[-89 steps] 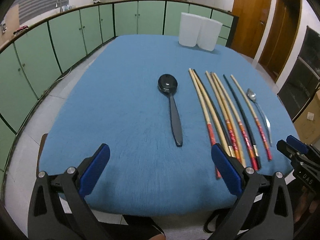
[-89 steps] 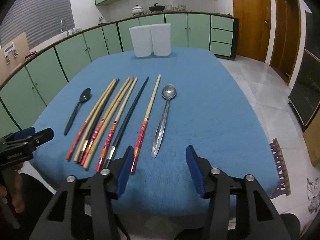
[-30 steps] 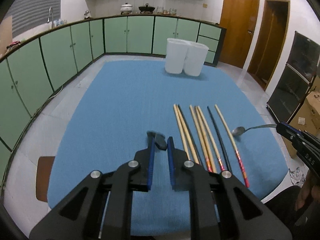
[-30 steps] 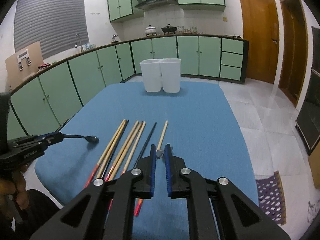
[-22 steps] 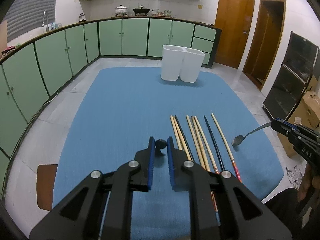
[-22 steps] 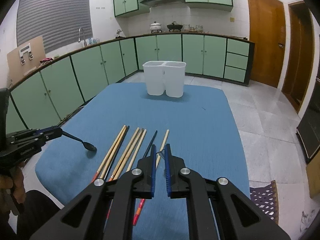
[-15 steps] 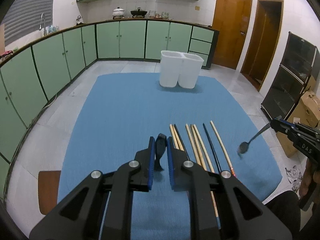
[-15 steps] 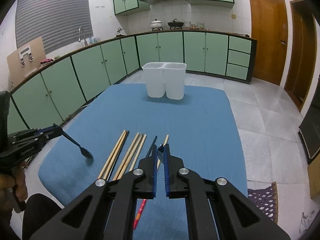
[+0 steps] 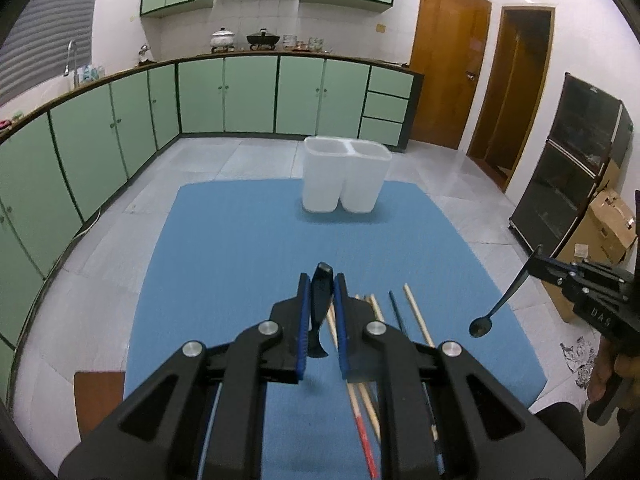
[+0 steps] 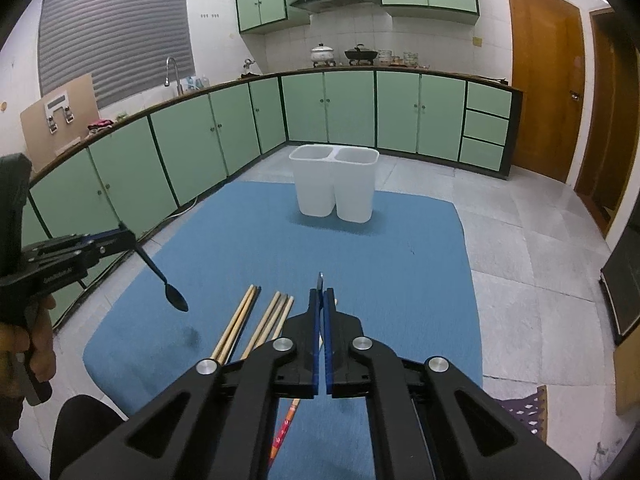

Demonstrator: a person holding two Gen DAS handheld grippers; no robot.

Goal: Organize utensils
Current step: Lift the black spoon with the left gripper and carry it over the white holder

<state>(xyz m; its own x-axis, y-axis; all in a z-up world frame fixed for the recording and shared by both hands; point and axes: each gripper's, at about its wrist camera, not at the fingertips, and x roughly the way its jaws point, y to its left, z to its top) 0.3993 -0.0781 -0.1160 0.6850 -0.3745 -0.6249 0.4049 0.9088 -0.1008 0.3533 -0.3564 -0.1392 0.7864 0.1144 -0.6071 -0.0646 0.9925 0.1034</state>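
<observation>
My left gripper [image 9: 321,280] is shut on the handle of a black plastic spoon [image 9: 319,312], held high above the table; its bowl hangs down in the right wrist view [image 10: 176,299]. My right gripper [image 10: 321,294] is shut on the handle of a metal spoon [image 10: 320,281], whose bowl hangs down in the left wrist view [image 9: 481,325]. Several chopsticks [image 10: 269,322] lie side by side on the blue table [image 9: 232,264] under the grippers. A white two-compartment holder [image 9: 345,179] stands at the table's far end, also in the right wrist view [image 10: 334,185].
Green cabinets [image 9: 120,128] run along the left and the back of the room. Tiled floor surrounds the table. A brown chair seat [image 9: 96,396] sits at the table's near left. A dark glass cabinet [image 9: 576,168] and a cardboard box [image 9: 608,224] stand at the right.
Both grippers closed on their spoons and lifted them off the table. Both have risen further, and each spoon has tilted so that its bowl hangs down.
</observation>
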